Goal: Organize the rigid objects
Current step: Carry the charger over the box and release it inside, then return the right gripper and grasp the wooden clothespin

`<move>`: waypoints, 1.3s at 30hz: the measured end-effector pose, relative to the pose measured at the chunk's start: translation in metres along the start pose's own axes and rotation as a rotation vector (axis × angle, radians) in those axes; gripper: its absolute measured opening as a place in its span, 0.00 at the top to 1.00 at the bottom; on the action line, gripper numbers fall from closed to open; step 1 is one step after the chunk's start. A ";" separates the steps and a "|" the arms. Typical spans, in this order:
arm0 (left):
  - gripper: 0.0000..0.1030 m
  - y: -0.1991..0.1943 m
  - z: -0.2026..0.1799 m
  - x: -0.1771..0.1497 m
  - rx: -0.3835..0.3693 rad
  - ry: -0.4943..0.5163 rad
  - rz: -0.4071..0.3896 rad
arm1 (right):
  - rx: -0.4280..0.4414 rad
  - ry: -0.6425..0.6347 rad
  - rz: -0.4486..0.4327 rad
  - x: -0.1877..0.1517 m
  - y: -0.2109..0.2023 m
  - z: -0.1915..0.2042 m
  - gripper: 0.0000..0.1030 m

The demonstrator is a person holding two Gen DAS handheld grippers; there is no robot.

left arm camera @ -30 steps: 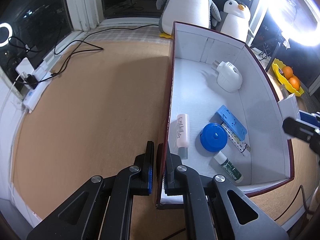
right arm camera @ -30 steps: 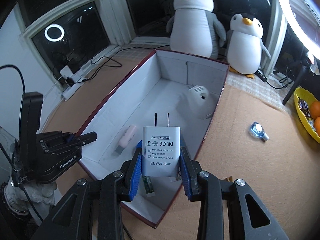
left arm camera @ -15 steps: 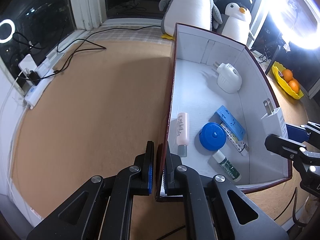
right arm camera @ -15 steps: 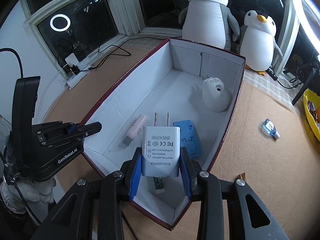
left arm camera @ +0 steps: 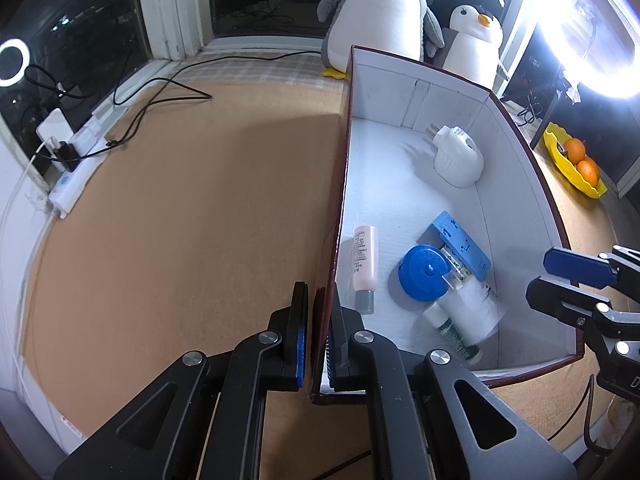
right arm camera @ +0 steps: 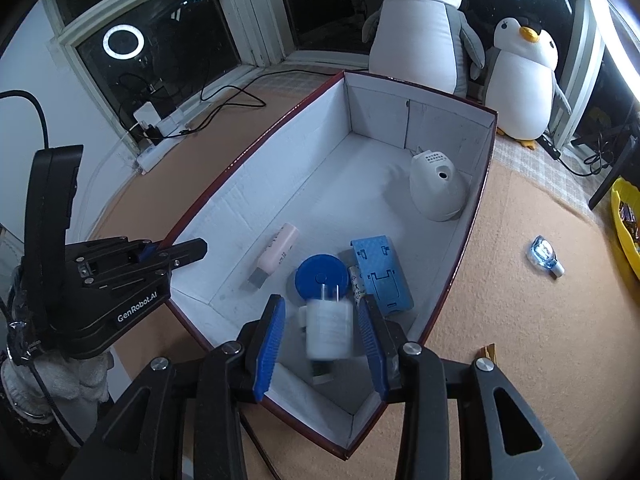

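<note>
The white charger (right arm camera: 328, 330) that sat clamped between the right gripper (right arm camera: 322, 346)'s blue pads half a second ago is now loose — blurred, with a gap on either side, as the jaws are opening above the near end of the box (right arm camera: 476, 216). In the left wrist view it shows as a white smear (left arm camera: 470, 306) over the green-labelled tube (left arm camera: 450, 330). Just beyond it lie the blue round lid (right arm camera: 320, 278), the blue flat holder (right arm camera: 382, 274) and the pink tube (right arm camera: 276, 254); farther back sits the white domed plug-in (right arm camera: 438, 184). Outside the box, a small clear bottle (right arm camera: 544, 256) lies on the brown mat (right arm camera: 520, 320). The left gripper (left arm camera: 318, 346) is unchanged — pinched tight on the box's near wall, angled steeply downward. Two plush penguins (right arm camera: 420, 28) stand at the window.
</note>
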State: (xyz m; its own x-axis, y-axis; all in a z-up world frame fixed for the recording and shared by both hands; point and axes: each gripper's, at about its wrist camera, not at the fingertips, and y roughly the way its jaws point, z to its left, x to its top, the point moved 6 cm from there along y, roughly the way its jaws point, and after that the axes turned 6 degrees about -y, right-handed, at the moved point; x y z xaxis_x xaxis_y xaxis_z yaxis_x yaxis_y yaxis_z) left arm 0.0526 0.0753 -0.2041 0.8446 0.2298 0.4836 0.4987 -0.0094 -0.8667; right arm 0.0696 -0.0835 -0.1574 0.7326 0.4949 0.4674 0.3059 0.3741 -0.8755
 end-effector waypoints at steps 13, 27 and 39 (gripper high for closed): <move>0.94 0.004 -0.003 0.003 -0.011 0.023 0.005 | -0.019 0.116 -0.065 -0.002 -0.021 -0.029 0.56; 0.94 0.006 -0.005 0.007 -0.019 0.046 0.006 | -0.100 0.316 -0.182 -0.039 -0.072 -0.116 0.55; 0.94 0.010 -0.008 0.008 -0.011 0.065 0.014 | -0.164 0.231 -0.056 -0.071 -0.061 -0.139 0.43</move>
State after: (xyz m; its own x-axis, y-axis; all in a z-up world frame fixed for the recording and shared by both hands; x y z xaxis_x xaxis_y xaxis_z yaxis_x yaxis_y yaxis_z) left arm 0.0663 0.0691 -0.2078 0.8621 0.1660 0.4787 0.4887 -0.0234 -0.8721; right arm 0.0838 -0.2502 -0.1545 0.8251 0.2787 0.4915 0.4299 0.2549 -0.8662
